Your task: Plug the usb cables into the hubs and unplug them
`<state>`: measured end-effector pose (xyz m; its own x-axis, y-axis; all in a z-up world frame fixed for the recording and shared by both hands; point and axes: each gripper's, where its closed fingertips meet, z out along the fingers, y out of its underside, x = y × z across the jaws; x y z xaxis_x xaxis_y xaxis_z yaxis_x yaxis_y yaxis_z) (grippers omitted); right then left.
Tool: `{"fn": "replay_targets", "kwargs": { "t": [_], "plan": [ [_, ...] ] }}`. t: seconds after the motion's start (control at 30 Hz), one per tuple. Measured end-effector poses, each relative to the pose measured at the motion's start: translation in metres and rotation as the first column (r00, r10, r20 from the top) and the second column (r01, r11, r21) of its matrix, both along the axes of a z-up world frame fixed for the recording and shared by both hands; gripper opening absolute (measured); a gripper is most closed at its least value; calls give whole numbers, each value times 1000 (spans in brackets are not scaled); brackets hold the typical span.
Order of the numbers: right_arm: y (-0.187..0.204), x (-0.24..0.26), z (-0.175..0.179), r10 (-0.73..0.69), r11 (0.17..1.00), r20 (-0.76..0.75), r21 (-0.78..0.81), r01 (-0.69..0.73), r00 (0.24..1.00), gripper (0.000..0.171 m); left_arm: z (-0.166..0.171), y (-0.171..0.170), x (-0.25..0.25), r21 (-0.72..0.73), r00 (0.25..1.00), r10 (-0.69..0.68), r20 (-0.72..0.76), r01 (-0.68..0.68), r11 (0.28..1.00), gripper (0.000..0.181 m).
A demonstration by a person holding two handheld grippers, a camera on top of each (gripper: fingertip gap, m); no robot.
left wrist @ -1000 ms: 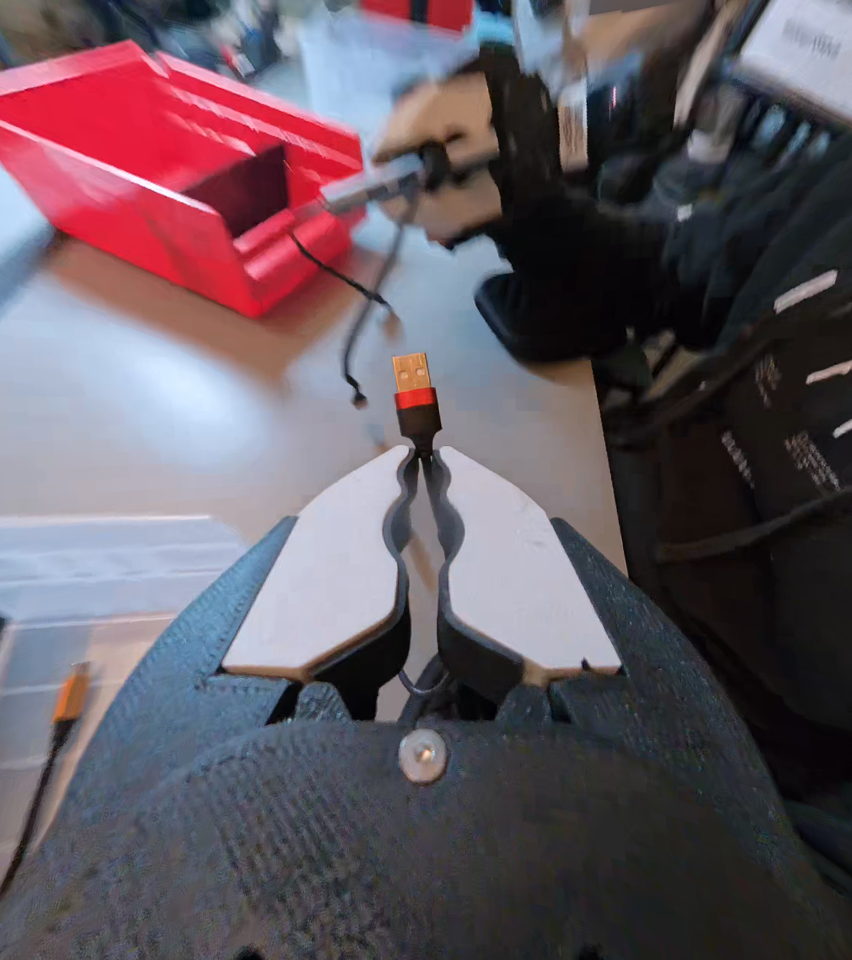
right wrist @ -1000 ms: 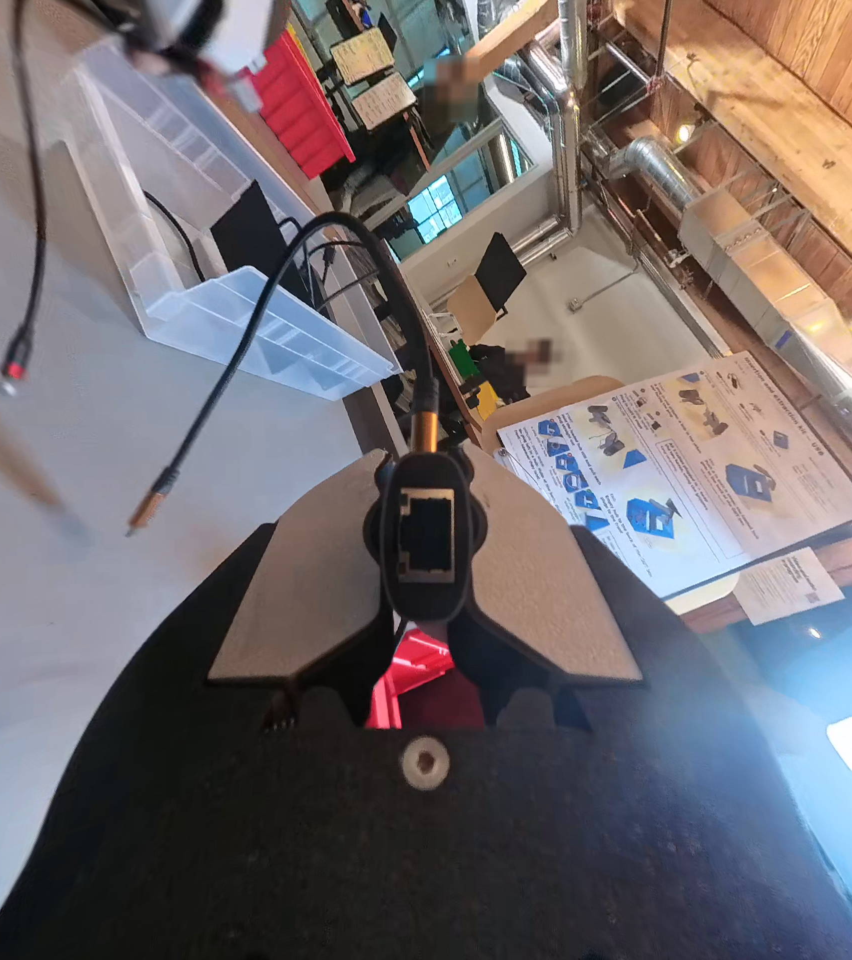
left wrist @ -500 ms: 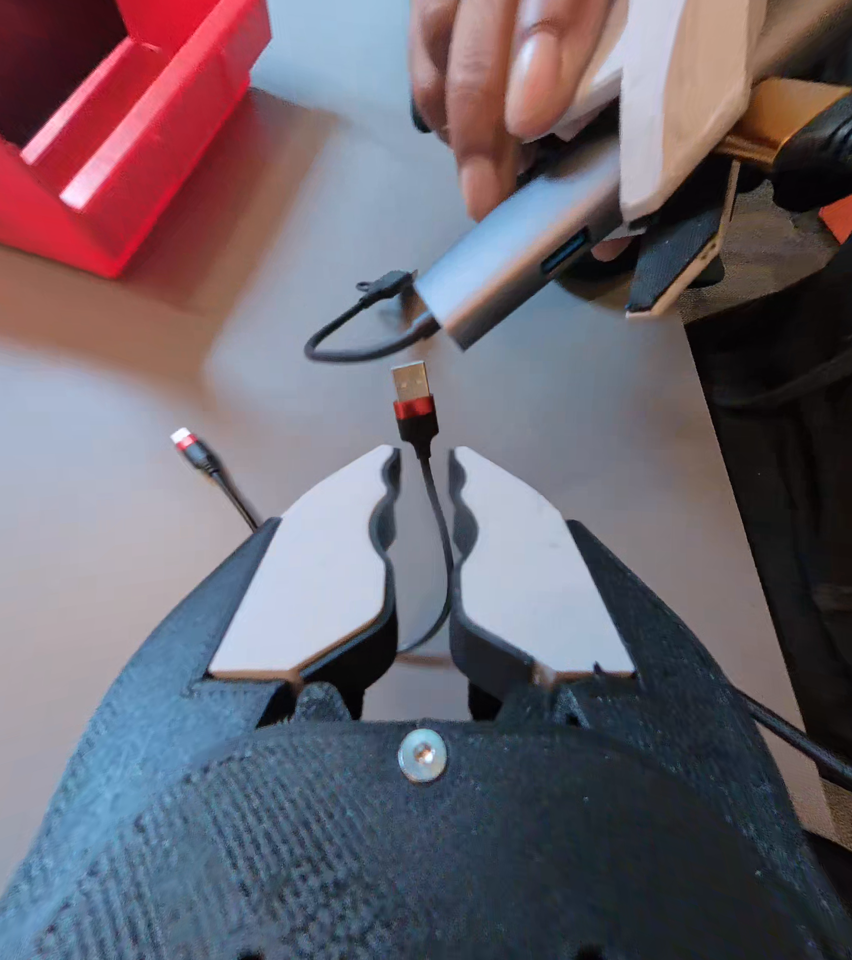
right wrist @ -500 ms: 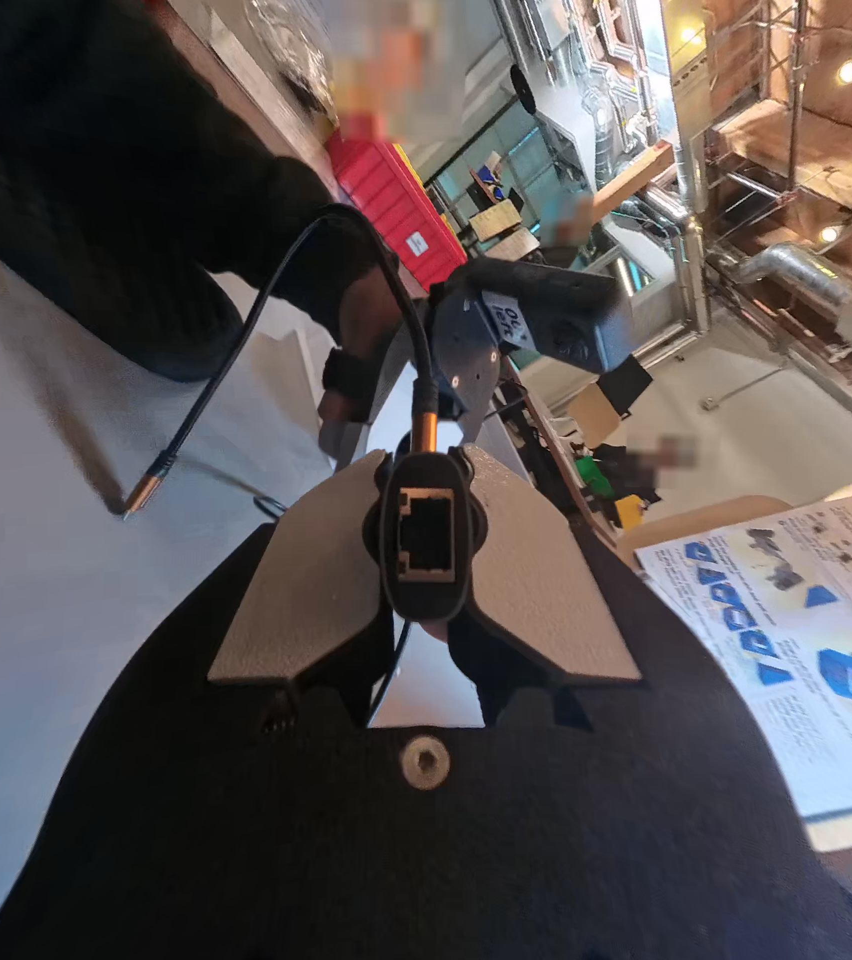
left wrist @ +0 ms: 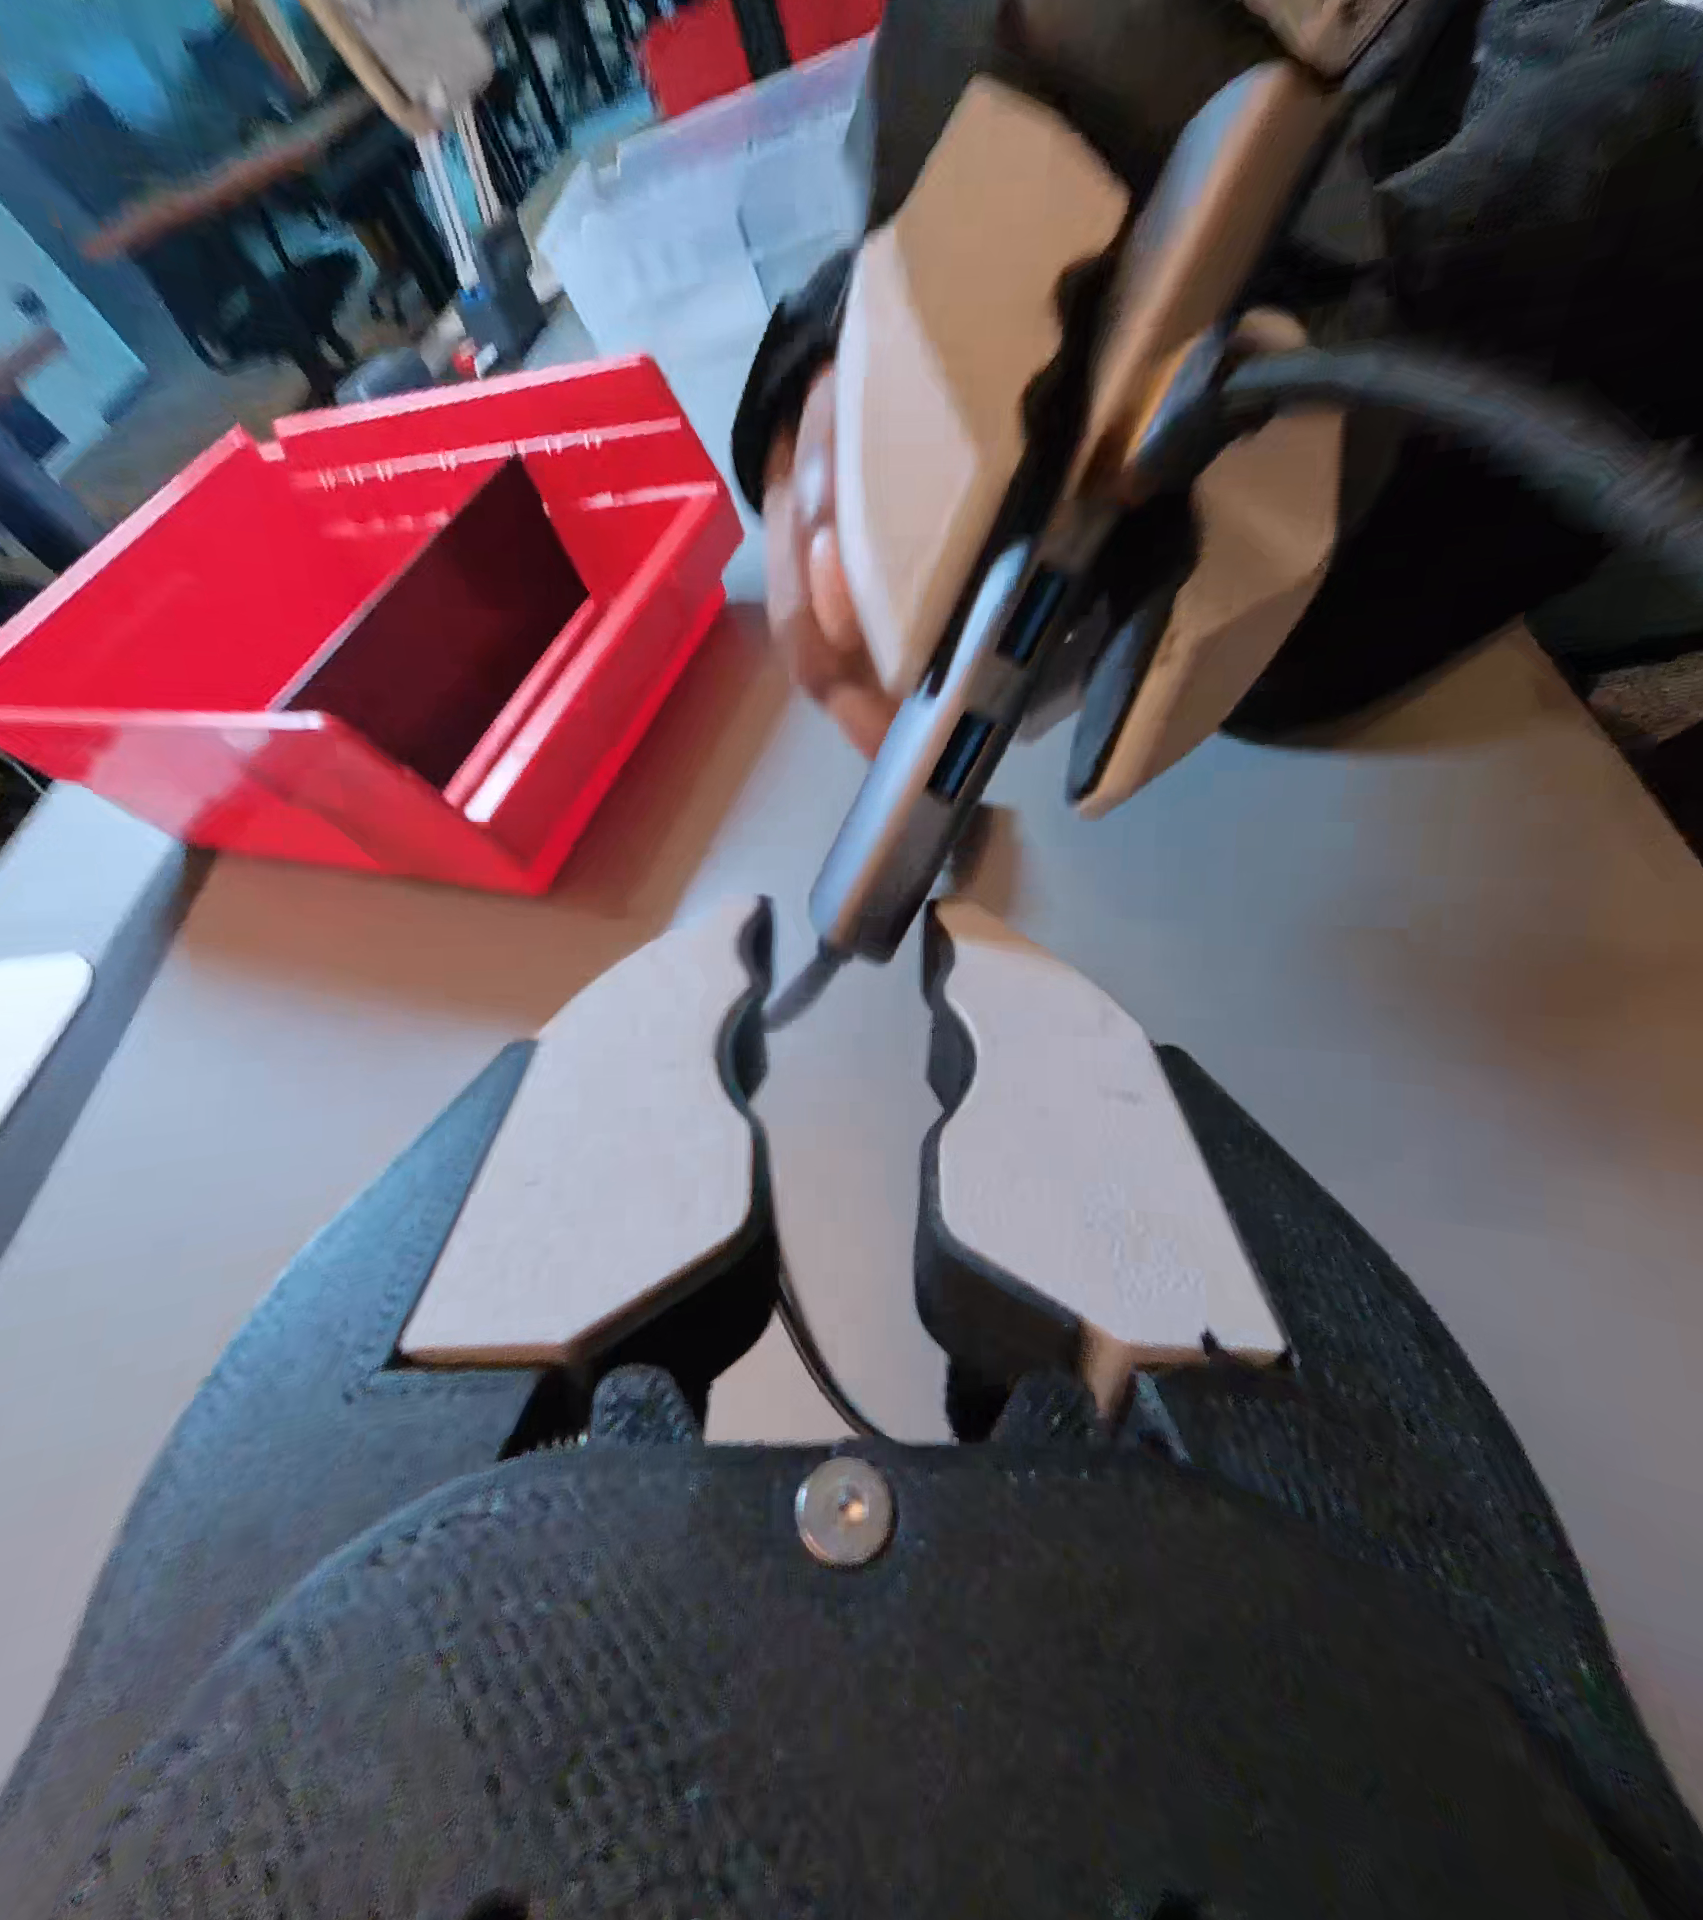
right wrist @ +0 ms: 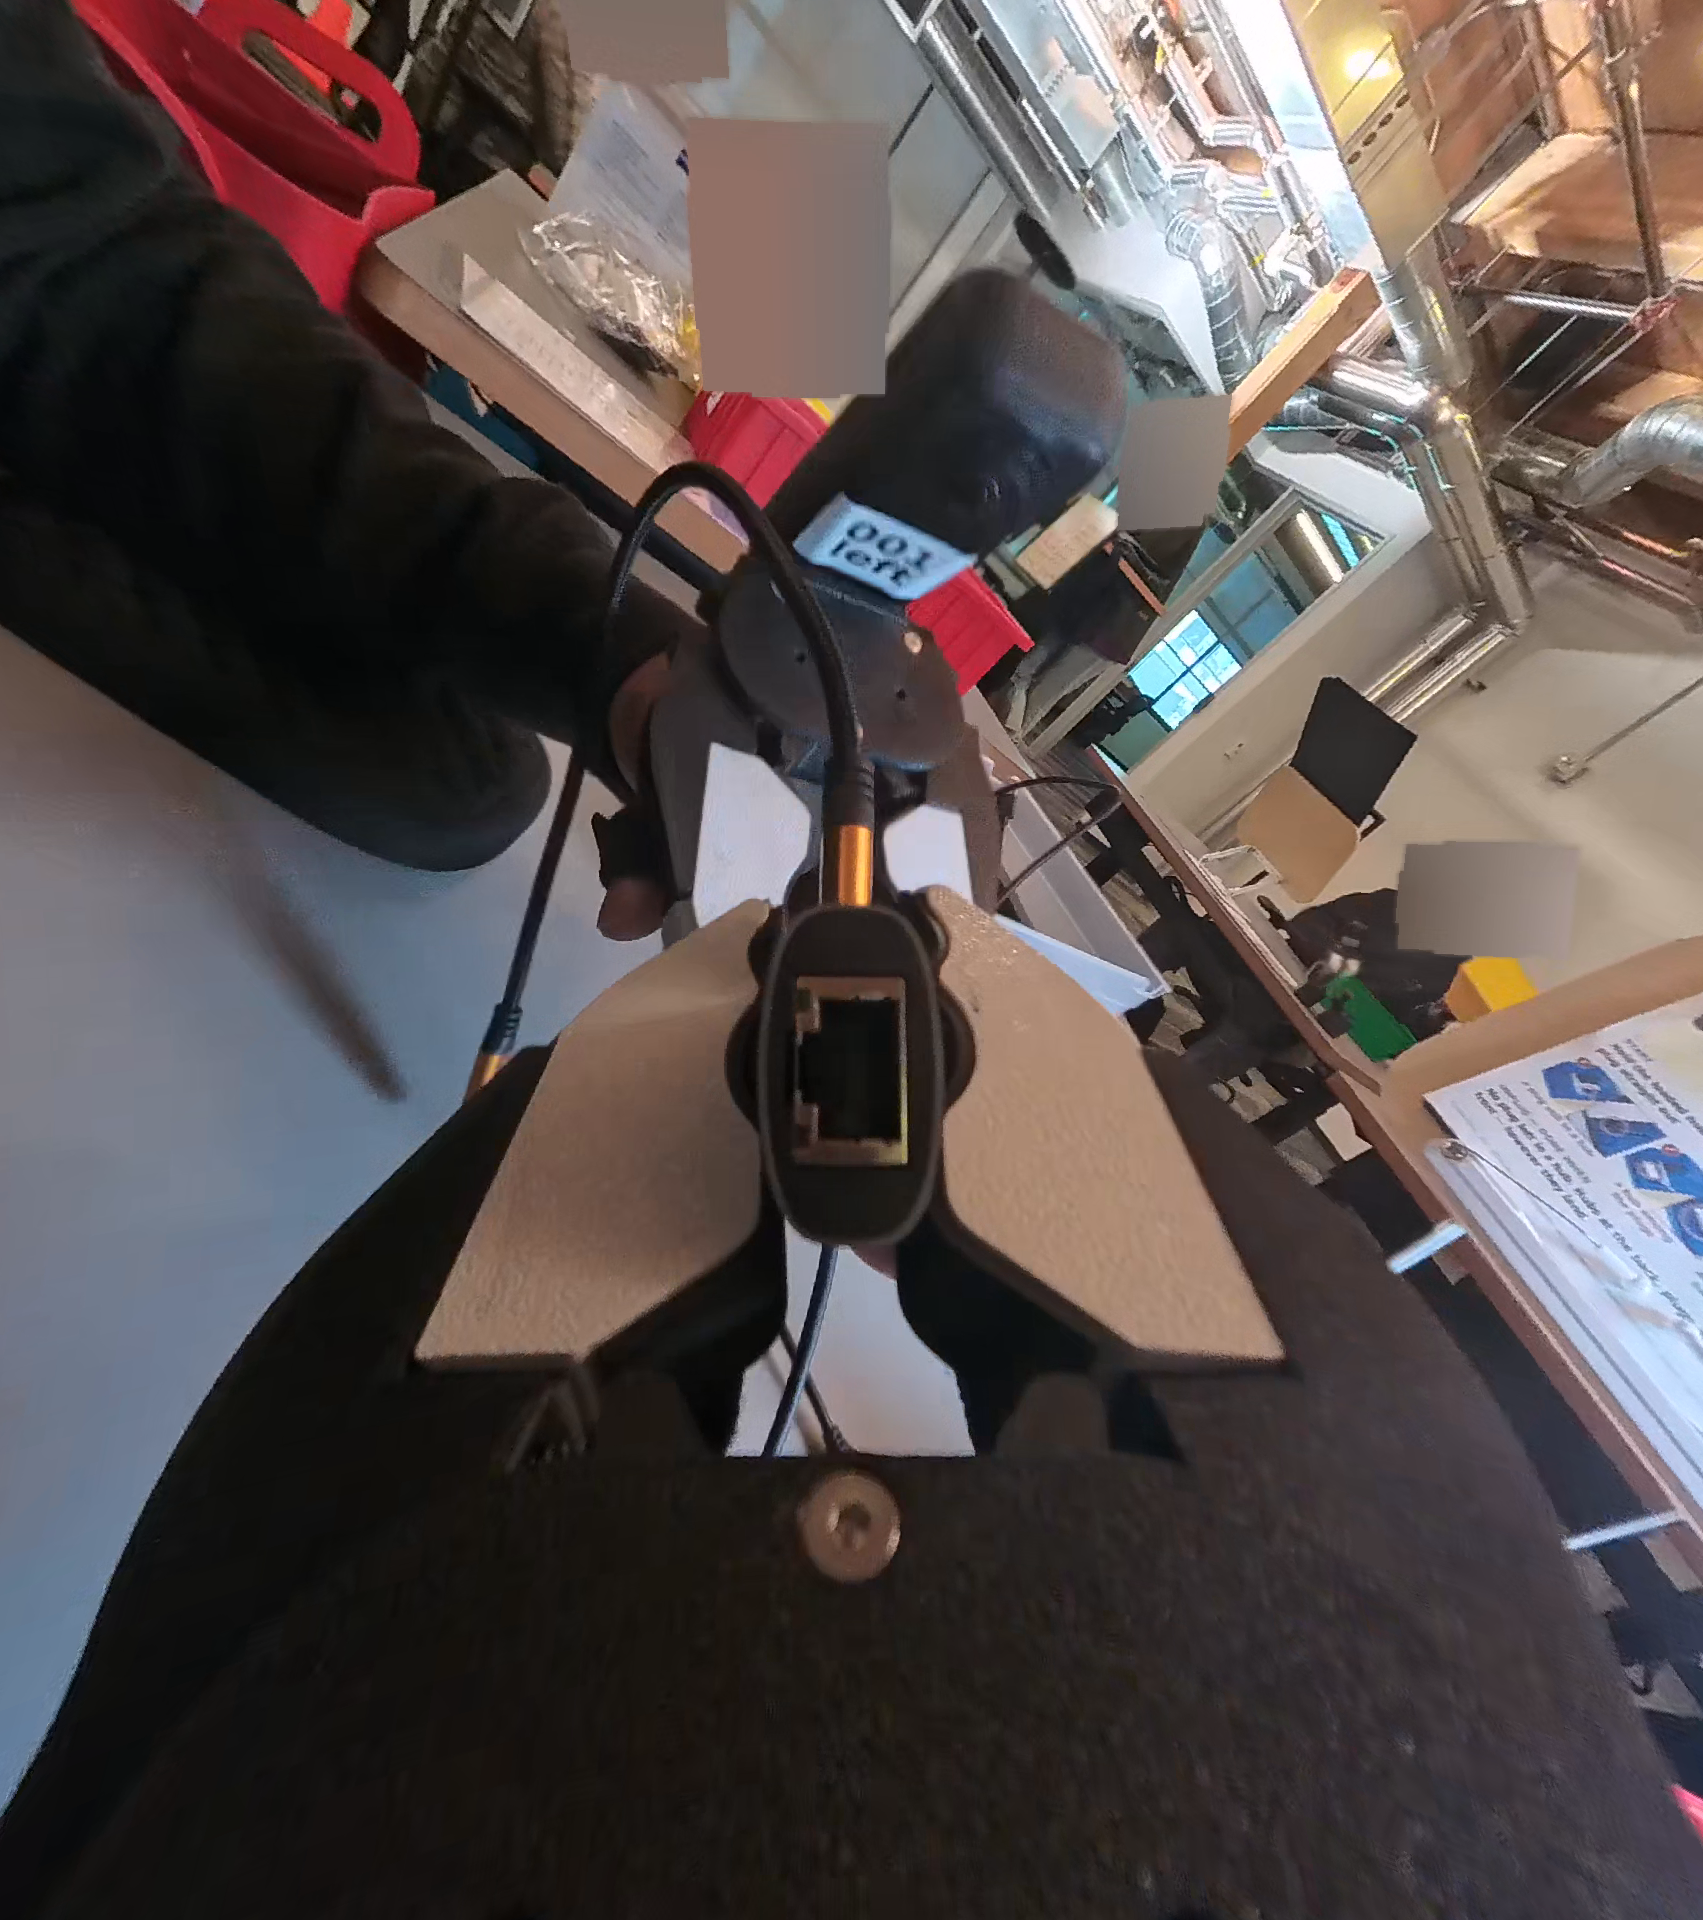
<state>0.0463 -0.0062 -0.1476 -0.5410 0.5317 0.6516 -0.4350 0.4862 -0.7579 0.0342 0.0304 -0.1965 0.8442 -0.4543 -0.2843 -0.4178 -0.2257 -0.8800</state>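
While our right gripper clamps the grey hub above the tabletop, our left gripper gapes empty, so the hub's pigtail may snag its fingers.

We cannot see where the thin black cable under the grey metal hub ends; it slips behind a left tongs finger. Motion blurs the background shelving, and the printed instruction sheet runs off the edge.
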Motion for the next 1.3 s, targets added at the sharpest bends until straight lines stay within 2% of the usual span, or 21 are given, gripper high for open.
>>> {"fn": "replay_targets", "kwargs": {
  "t": [0.03, 0.1, 0.27, 0.37, 0.57, 0.73, 0.93, 1.3],
  "plan": [
    [0, -1, -2, -5, 1000, -2, 8, 5, 1000, 21, -1, 0, 1, 8, 999, 4, -40, -4, 1000, 20],
    [4, -5, -6, -29, 999, 10, 27, 28, 1000, 21, -5, 0, -3, -7, 992, 27, -123, -28, 1000, 19],
    [30, -26, -28, -200, 964, 22, 184, 193, 980, 23, 7, -7, -25, 67, 952, 112, -284, -97, 993, 18],
    [30, -27, -31, -200, 962, 25, 195, 192, 979, 25, 2, -8, -29, 48, 930, 131, -343, -122, 991, 18],
    [26, -26, -36, -210, 947, -3, 249, 204, 978, 25, -7, -7, -31, 5, 924, 130, -360, -137, 991, 19],
    [28, -26, -34, -221, 944, 23, 258, 208, 975, 21, 0, -8, -31, 22, 934, 140, -329, -141, 990, 19],
    [27, -19, -23, -152, 979, 67, 146, 141, 986, 21, 13, -10, -22, 54, 969, 112, -218, -103, 993, 18],
    [24, -17, -12, -82, 996, 69, -14, 83, 994, 23, 14, -13, -24, 13, 981, 108, -160, -107, 994, 18]
  ]
}}
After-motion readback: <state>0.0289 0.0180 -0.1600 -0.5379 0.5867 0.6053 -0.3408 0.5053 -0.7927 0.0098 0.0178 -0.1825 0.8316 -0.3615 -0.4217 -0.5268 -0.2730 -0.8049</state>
